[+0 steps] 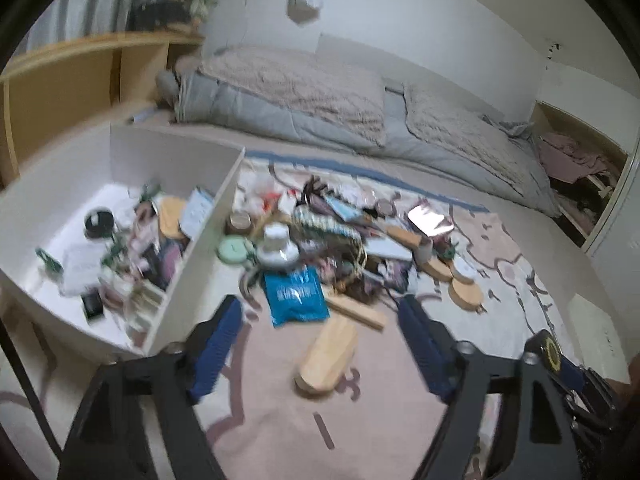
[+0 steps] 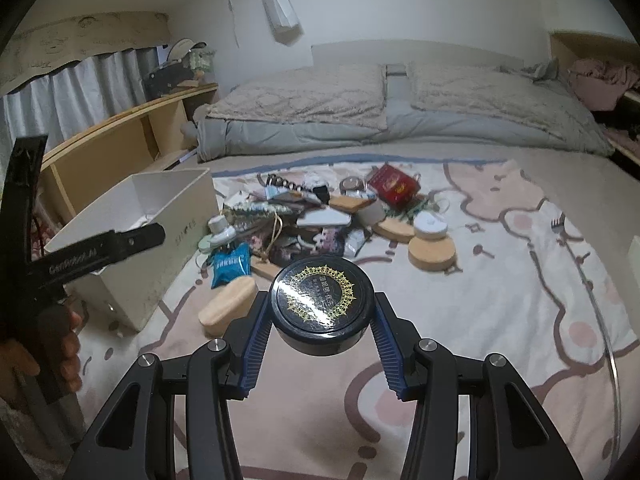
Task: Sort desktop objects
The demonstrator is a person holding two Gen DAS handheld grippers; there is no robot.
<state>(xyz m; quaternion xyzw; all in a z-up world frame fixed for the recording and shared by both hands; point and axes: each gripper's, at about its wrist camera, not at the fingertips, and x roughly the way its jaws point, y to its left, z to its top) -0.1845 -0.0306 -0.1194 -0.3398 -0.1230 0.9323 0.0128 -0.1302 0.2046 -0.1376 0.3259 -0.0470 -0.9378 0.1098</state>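
The right gripper was clenched on a round black tin with a gold ring on its lid, both blue pads pressed against the tin's sides, held above the pink blanket. In that view the tin sat at the centre, low, with a wooden block lying at its 9 o'clock on the blanket and a blue packet at about 10 o'clock beyond it.

The left gripper stood released, its jaws wide apart with nothing between them, only the blanket and the wooden block below. No earlier view was there to compare. From the right wrist view the left gripper showed at 9 o'clock as a black frame held by a hand.

A white box lay at 9 to 10 o'clock in the left view, open-topped, already holding a dark round tin, a wooden piece and other small things too blurred to tell. The heap of unsorted items lay at 12 o'clock of the left gripper: a white bottle, a mint-green disc, the blue packet, and wooden discs at 2 o'clock. In the right view a red tin sat at the heap's far side, at 1 o'clock. A grey quilt lay across the bed behind.
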